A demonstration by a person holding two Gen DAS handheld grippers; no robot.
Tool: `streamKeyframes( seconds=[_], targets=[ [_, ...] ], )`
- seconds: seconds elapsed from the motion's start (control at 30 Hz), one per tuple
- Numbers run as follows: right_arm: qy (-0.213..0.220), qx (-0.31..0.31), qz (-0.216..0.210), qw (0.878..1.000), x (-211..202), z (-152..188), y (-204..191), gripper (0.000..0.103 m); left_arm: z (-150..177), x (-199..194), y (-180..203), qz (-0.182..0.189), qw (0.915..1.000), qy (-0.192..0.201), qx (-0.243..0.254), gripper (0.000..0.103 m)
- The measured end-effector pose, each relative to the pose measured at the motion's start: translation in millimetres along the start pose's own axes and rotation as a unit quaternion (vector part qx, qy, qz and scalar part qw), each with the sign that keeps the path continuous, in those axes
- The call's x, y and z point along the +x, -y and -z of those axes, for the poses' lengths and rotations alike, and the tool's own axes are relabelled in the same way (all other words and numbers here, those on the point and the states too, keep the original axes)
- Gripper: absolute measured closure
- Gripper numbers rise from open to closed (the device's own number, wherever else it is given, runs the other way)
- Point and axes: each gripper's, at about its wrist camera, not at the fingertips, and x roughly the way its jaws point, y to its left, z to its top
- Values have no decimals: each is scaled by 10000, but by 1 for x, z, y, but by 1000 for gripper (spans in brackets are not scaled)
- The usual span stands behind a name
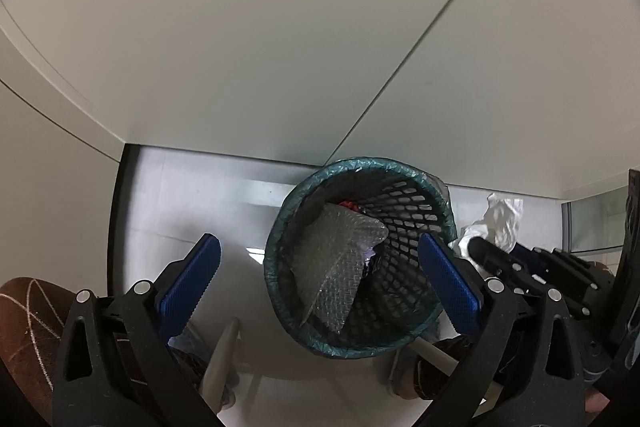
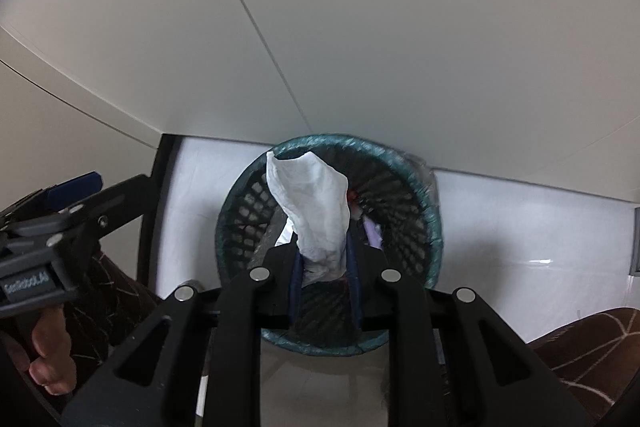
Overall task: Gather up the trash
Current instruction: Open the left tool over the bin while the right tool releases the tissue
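A pale cabinet front point(image 1: 280, 47) with a thin vertical seam fills the upper part of both views, and below it lies a glossy white floor point(image 1: 192, 195). On that floor, close against the cabinet, stands a black mesh wastebasket point(image 1: 404, 211) lined with a teal bag folded over its rim. Inside it rests a sheet of bubble wrap point(image 1: 340, 259), with a bit of red scrap showing past its upper edge. The left gripper point(image 1: 320, 275) points steeply down over the basket, its blue pads spread wide to either side of the rim and nothing between them. The right gripper point(image 2: 325, 283) hangs over the basket's mouth with its jaws pinched narrowly on the lower end of a crumpled white tissue point(image 2: 316, 203), which stands up from the pads above the opening. In the right wrist view a hand point(image 2: 48, 355) grips the left tool's handle at the lower left edge.
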Motion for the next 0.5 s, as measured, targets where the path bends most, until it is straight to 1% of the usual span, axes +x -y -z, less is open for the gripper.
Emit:
streamKeyframes(
  seconds=[0.13, 0.2, 0.27, 0.33, 0.4, 0.47, 0.5],
  targets=[
    [-48, -28, -45, 10000, 0, 2, -1, 76, 0, 3, -1, 19, 10000, -35, -25, 6],
    [-54, -32, -52, 10000, -1, 3, -1, 66, 0, 2, 1, 22, 10000, -22, 5, 6],
    [-52, -35, -14, 10000, -1, 3, -1, 60, 0, 1, 2, 25, 10000, 12, 44, 6],
    [-57, 1, -25, 10000, 0, 3, 1, 58, 0, 1, 2, 7, 10000, 19, 43, 6],
    [-46, 61, 7, 10000, 0, 2, 3, 51, -1, 0, 2, 8, 10000, 27, 9, 6],
    [-2, 152, 38, 9999, -2, 0, 6, 49, -1, 0, 1, -1, 10000, 36, -12, 6],
    [23, 221, 55, 9997, -3, -1, 9, 44, -2, -1, 1, -12, 10000, 44, -18, 6]
  ],
)
